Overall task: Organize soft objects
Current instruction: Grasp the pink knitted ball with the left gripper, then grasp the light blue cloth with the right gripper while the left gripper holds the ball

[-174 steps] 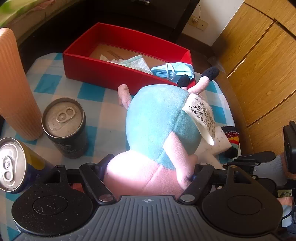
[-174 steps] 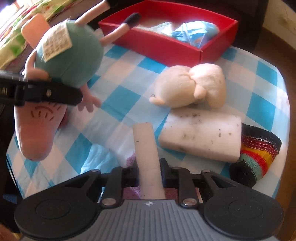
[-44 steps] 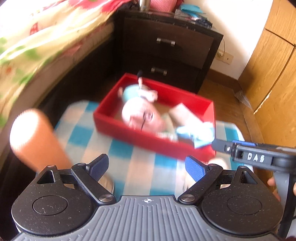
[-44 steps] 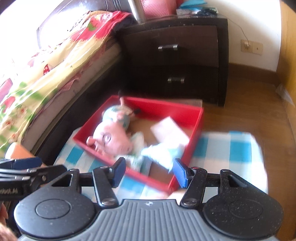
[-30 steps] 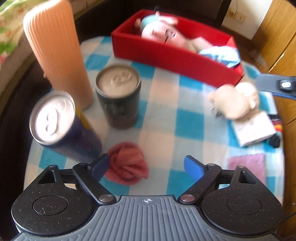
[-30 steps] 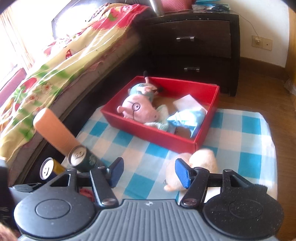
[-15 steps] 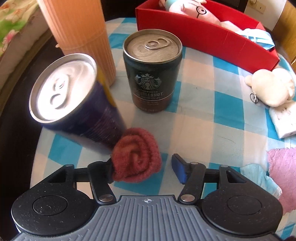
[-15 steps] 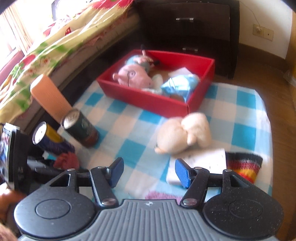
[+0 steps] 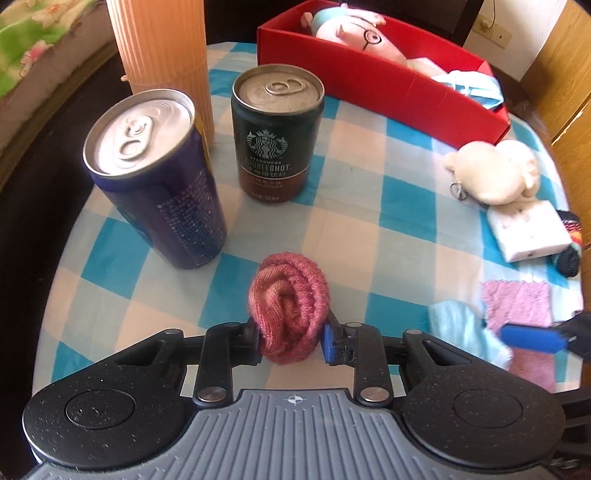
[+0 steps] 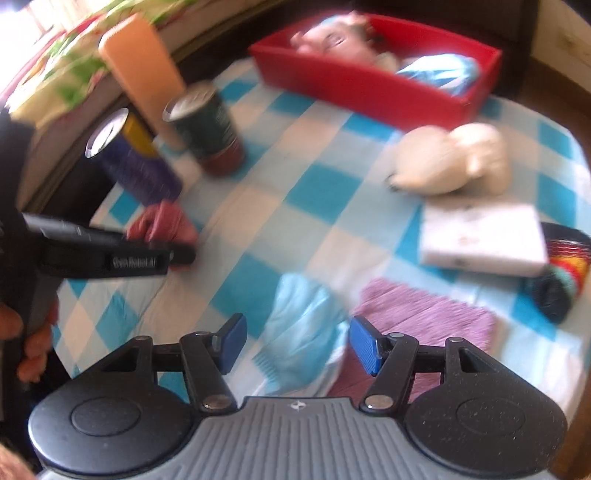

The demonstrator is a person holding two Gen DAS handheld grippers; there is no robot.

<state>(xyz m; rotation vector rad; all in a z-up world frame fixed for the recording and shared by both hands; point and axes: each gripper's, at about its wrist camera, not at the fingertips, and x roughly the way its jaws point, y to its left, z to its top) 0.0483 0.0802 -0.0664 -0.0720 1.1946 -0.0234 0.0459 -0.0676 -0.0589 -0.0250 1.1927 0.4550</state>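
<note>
Left wrist view: the left hand-held gripper (image 9: 291, 338) has its jaws closing on a rolled pink knitted sock (image 9: 289, 307), and both pads already press into the roll's sides. The sock sits on the blue-and-white checked bench (image 9: 369, 229), just in front of a dark blue drink can (image 9: 159, 177) and a Starbucks Doubleshot can (image 9: 277, 133). A ribbed orange cylinder (image 9: 162, 48) stands behind the cans. At the far edge, a red box (image 9: 373, 88) holds a pink pig plush (image 9: 354, 31) and a blue face mask (image 9: 469, 86). Near its right end, on the cloth, lie a cream plush toy (image 9: 495, 173) and a white sponge block (image 9: 528, 230), touching each other.

Right wrist view, blurred: the right hand-held gripper (image 10: 295, 349) hangs spread above a crumpled light blue cloth (image 10: 303, 339), whose folds lie between the blue pads without touching them. A purple towel (image 10: 424, 317) lies just beside it, and a rainbow-striped sock (image 10: 565, 273) sits past the sponge block.
</note>
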